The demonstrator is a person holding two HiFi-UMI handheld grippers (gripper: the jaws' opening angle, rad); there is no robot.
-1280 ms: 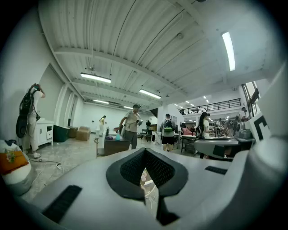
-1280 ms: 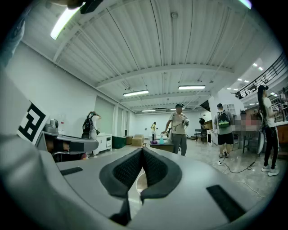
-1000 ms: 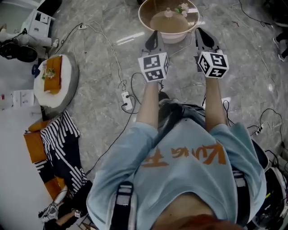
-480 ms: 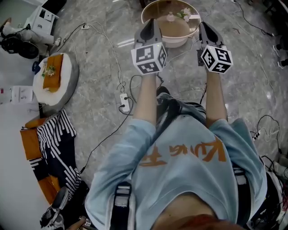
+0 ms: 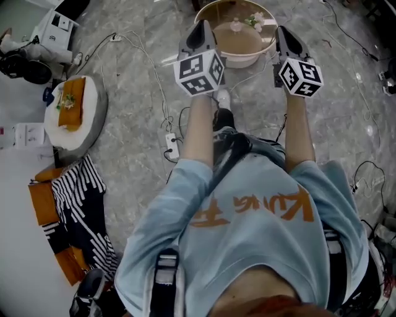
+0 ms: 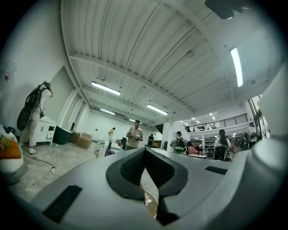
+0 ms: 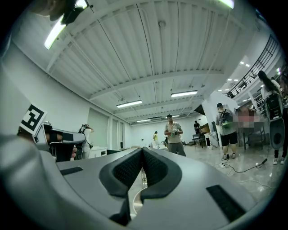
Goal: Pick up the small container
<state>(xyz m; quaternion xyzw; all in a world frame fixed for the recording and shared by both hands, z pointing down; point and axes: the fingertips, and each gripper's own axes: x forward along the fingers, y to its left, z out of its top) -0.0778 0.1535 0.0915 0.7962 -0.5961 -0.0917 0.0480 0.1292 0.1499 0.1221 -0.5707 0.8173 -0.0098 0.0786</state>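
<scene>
In the head view a small pale container point(image 5: 235, 25) with a knob lid stands on a round beige table point(image 5: 213, 13) at the top, next to a little sprig of flowers point(image 5: 251, 19). My left gripper point(image 5: 200, 26) is held out over the table's left rim, and its marker cube point(image 5: 198, 72) sits nearer me. My right gripper point(image 5: 282, 31) hangs by the right rim. Both point level into the hall. In the left gripper view the left gripper point(image 6: 145, 150) is shut on nothing. In the right gripper view the right gripper point(image 7: 142, 149) is also shut and empty.
A white power strip point(image 5: 171, 147) and loose cables lie on the marble floor to the left. A round cushion with an orange cloth point(image 5: 73, 109) and a striped cloth point(image 5: 83, 198) lie farther left. A person point(image 7: 173, 134) stands ahead, and others stand in the hall.
Both grippers have lifted and moved forward, from short of the round table to beside its rim. The jaws have stayed shut.
</scene>
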